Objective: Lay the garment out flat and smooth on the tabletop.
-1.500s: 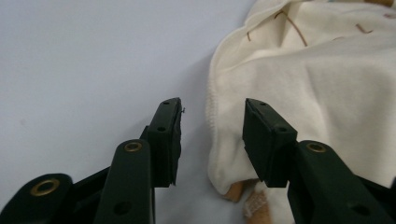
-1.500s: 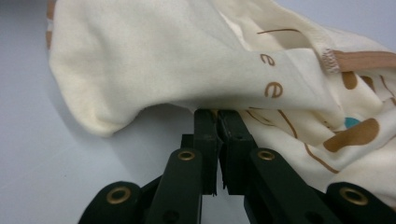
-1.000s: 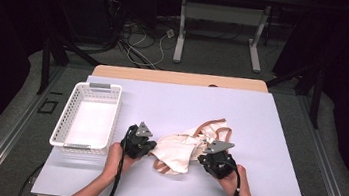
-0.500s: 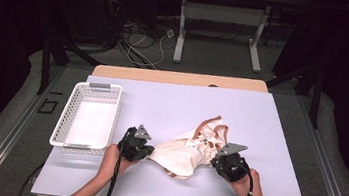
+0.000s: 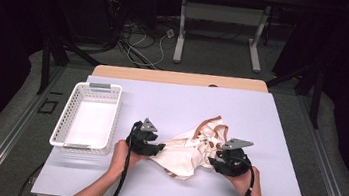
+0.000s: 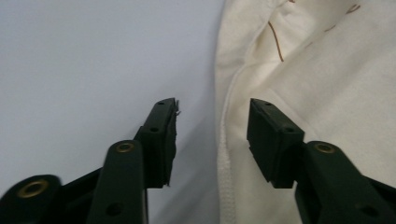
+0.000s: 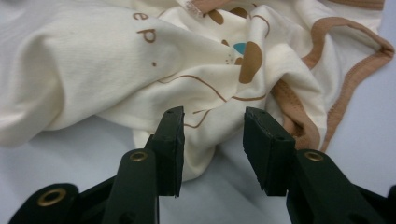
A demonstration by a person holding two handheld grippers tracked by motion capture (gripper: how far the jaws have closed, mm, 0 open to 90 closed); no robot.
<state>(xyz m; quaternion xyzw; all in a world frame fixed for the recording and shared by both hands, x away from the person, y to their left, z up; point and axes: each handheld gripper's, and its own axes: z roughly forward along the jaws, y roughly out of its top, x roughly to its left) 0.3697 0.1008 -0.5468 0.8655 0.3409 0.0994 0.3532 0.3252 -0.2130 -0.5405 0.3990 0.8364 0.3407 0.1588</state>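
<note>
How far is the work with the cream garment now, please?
Done: the cream garment lies crumpled on the table. In hand: nothing; the left gripper and right gripper have just opened beside it. Left: the white basket holds nothing yet.

A cream garment point(image 5: 187, 152) lies crumpled between left gripper point(image 5: 156, 147) and right gripper point(image 5: 213, 161).

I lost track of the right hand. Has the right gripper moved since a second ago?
Yes. The right gripper shifted slightly rightward, away from the basket.
</note>
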